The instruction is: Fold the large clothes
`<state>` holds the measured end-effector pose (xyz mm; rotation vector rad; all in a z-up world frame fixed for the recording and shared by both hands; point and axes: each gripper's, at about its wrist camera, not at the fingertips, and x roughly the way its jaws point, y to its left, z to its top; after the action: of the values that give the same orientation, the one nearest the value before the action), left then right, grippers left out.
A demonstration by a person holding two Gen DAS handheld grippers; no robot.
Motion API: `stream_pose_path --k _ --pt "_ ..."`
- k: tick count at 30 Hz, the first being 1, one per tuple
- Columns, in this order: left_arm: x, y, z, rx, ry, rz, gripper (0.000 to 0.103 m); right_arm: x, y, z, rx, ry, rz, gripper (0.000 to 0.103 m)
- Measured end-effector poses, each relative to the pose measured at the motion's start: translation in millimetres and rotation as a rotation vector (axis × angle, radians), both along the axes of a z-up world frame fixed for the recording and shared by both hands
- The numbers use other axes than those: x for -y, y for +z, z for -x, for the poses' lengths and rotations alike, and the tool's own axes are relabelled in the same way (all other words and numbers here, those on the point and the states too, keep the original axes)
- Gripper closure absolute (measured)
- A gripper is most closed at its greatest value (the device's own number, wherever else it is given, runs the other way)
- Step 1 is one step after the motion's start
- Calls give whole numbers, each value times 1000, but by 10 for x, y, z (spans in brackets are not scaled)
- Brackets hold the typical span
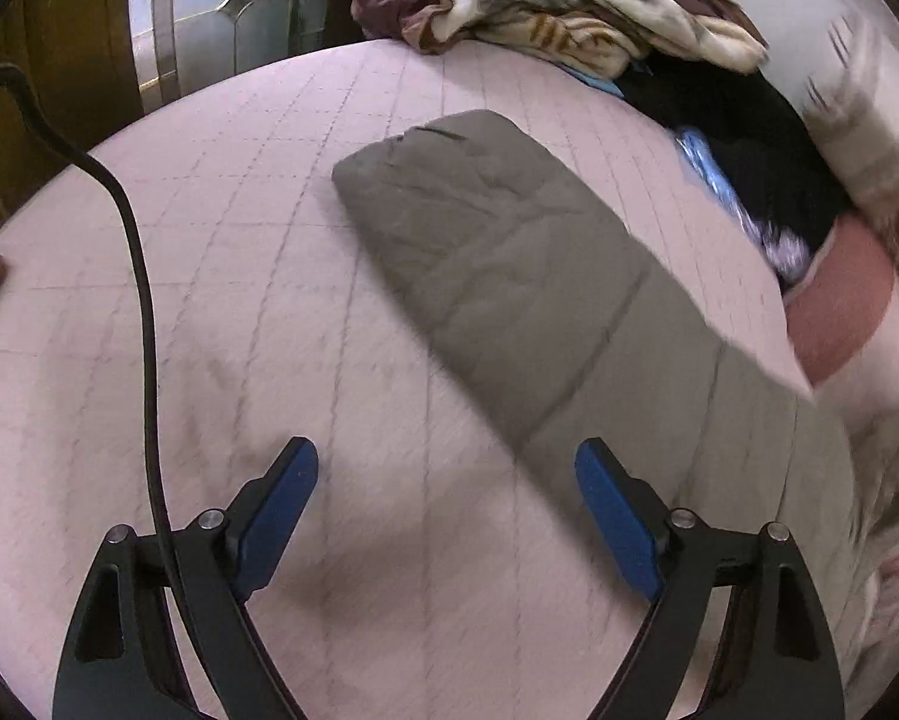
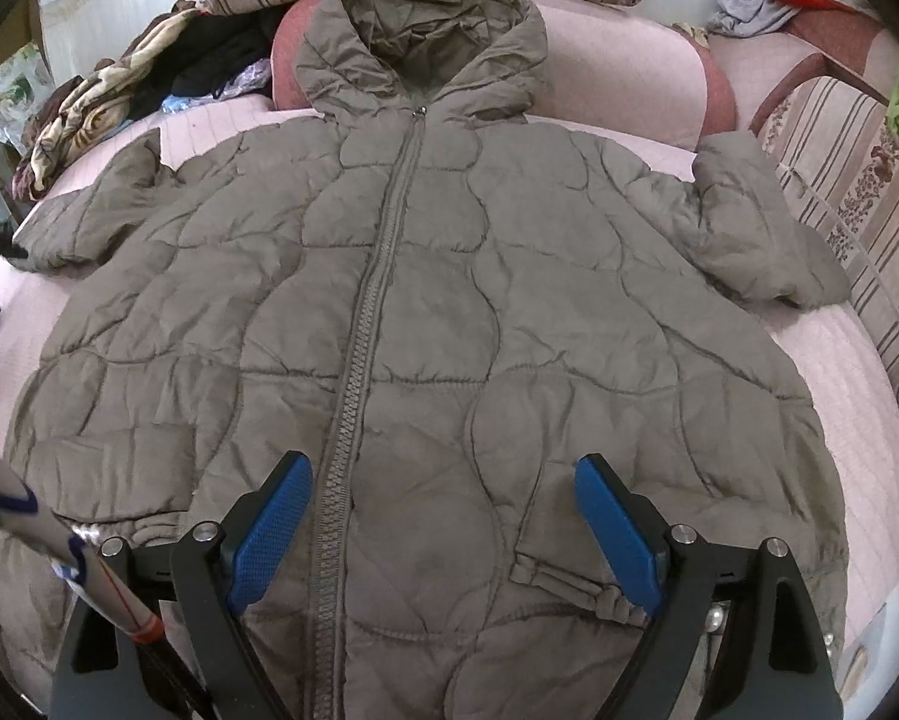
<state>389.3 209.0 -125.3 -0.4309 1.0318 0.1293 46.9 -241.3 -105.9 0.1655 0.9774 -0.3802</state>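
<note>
A grey-brown quilted hooded jacket (image 2: 437, 312) lies spread flat, front up and zipped, on a pink quilted bed cover (image 2: 821, 360). Its hood (image 2: 425, 42) rests against a pink pillow, sleeves out to both sides. My right gripper (image 2: 443, 510) is open and empty, hovering above the jacket's lower front by the zipper (image 2: 353, 396). In the left wrist view, one sleeve (image 1: 509, 276) of the jacket lies across the cover. My left gripper (image 1: 446, 498) is open and empty above bare cover, its right finger near the sleeve's edge.
A heap of patterned and dark clothes (image 1: 557, 6) lies at the bed's far side, also visible in the right wrist view (image 2: 107, 96). A pink pillow (image 2: 629, 78) and striped cushions (image 2: 857, 180) border the bed. A black cable (image 1: 143, 300) hangs before the left camera.
</note>
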Motion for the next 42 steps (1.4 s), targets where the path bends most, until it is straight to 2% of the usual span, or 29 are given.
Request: stream_pose_path --k 7,12,14,16,17,18,19,21,26,29,32,36,40,42 --pt "18 -21 -350 28 16 21 16 28 -74 -46 -9 -11 18 11" --pt "82 -40 -569 14 28 -11 16 48 -99 -61 -5 -15 17 11" --pt "153 -33 -603 -7 9 -66 27 56 -98 -59 -6 -15 15 11" --pt "211 -2 -622 -29 -24 -126 51 62 -95 -53 -5 -17 13 11" --pt "199 17 -624 -33 -33 -121 59 65 -95 -49 -4 -18 13 11" --pt "170 44 -626 -40 -38 -95 72 68 -96 -47 -3 -19 12 11" --pt "133 82 -623 -45 -40 -55 80 72 -97 -41 -3 -21 12 11" --pt "122 173 -590 -37 -43 -17 85 84 -87 -25 -3 -24 9 11" --pt "452 586 -328 56 -153 81 88 121 -12 49 17 -31 4 11" --pt "855 842 -54 122 -286 125 89 155 54 86 35 -45 0 11" --pt "1309 949 305 142 -437 175 90 198 128 127 55 -59 -7 11" --pt "1864 767 776 119 -587 199 90 292 240 175 82 -85 -21 11" --pt "2173 395 1052 68 -633 158 91 383 326 115 87 -78 -75 11" --pt "2240 313 1127 71 -635 109 91 403 377 31 88 -62 -108 11"
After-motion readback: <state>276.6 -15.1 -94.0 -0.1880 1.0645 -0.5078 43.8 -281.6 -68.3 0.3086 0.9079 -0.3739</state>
